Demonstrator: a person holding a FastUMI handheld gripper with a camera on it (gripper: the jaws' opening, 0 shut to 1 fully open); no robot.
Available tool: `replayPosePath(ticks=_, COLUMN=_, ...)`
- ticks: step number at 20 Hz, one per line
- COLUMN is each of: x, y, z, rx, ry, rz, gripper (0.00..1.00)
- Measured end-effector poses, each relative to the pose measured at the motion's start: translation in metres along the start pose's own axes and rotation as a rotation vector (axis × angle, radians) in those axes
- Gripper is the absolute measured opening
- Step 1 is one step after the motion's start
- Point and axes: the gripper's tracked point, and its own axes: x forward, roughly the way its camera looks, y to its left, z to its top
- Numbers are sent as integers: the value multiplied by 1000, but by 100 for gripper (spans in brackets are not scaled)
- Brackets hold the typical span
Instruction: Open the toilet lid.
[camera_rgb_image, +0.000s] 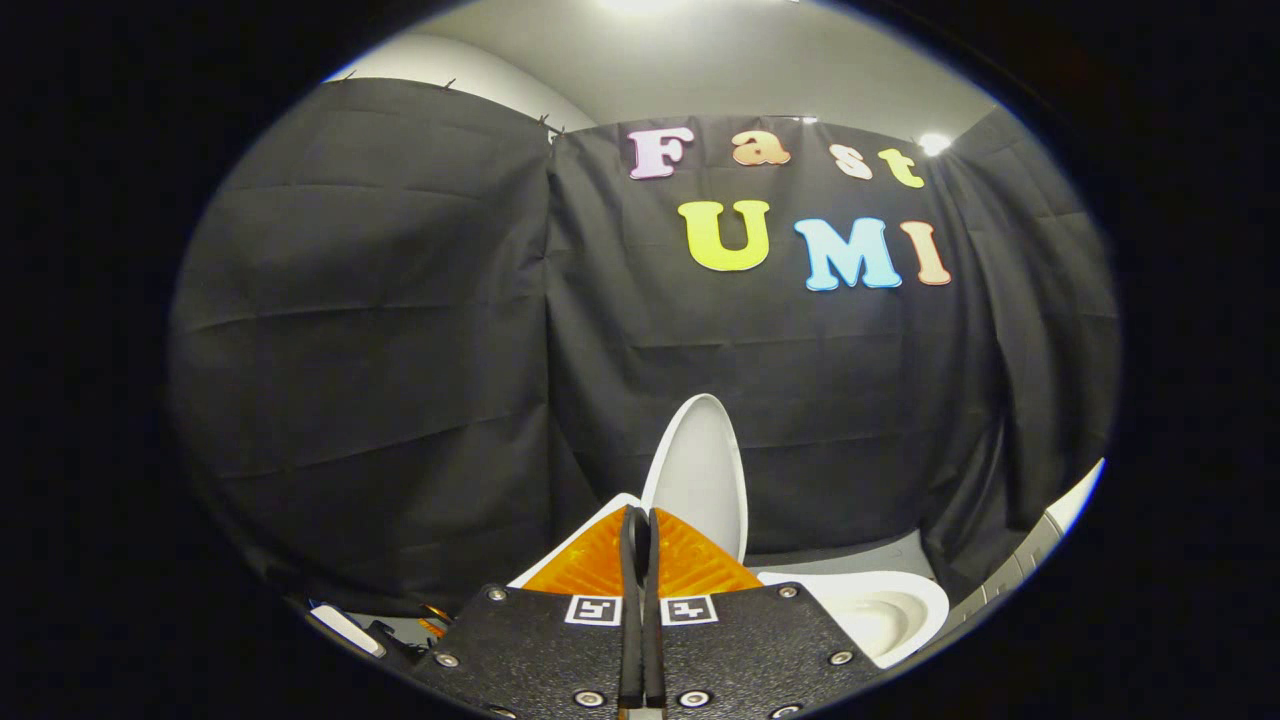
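Gripper view: orange ribbed fingers (690, 560) pressed together, nothing btwn; smooth white oval lid (700, 480) upright beyond.

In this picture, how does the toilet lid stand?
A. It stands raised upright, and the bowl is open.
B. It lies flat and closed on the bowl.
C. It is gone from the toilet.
A: the lid stands upright beyond the shut gripper, and the bowl lies open.

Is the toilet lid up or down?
Up. The white toilet lid stands raised just beyond the gripper, and the open bowl shows beside it. The jaws are closed together, holding nothing.
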Motion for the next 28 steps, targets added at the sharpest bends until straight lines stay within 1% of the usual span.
replayPosePath(ticks=2, x=7, y=15, z=-4, rx=7, ry=13, rz=29, gripper=0)
replayPosePath(ticks=8, x=22, y=43, z=-10, rx=-27, ry=39, rz=64, gripper=0)
replayPosePath(ticks=10, x=21, y=46, z=-13, rx=-26, ry=38, rz=67, gripper=0)
replayPosePath(ticks=13, x=24, y=50, z=-17, rx=10, ry=39, rz=79, gripper=0)
replayPosePath(ticks=17, x=21, y=48, z=-15, rx=-15, ry=42, rz=77, gripper=0)
replayPosePath(ticks=19, x=18, y=45, z=-15, rx=10, ry=39, rz=92, gripper=4)
replayPosePath(ticks=22, x=9, y=54, z=-11, rx=53, ry=38, rz=185, gripper=42)
replayPosePath(ticks=23, x=-2, y=52, z=-4, rx=53, ry=15, rz=193, gripper=55)
replayPosePath(ticks=26, x=-37, y=32, z=22, rx=49, ry=-80, rz=175, gripper=94)
replayPosePath(ticks=28, x=-58, y=13, z=36, rx=66, ry=-144, rz=159, gripper=95)
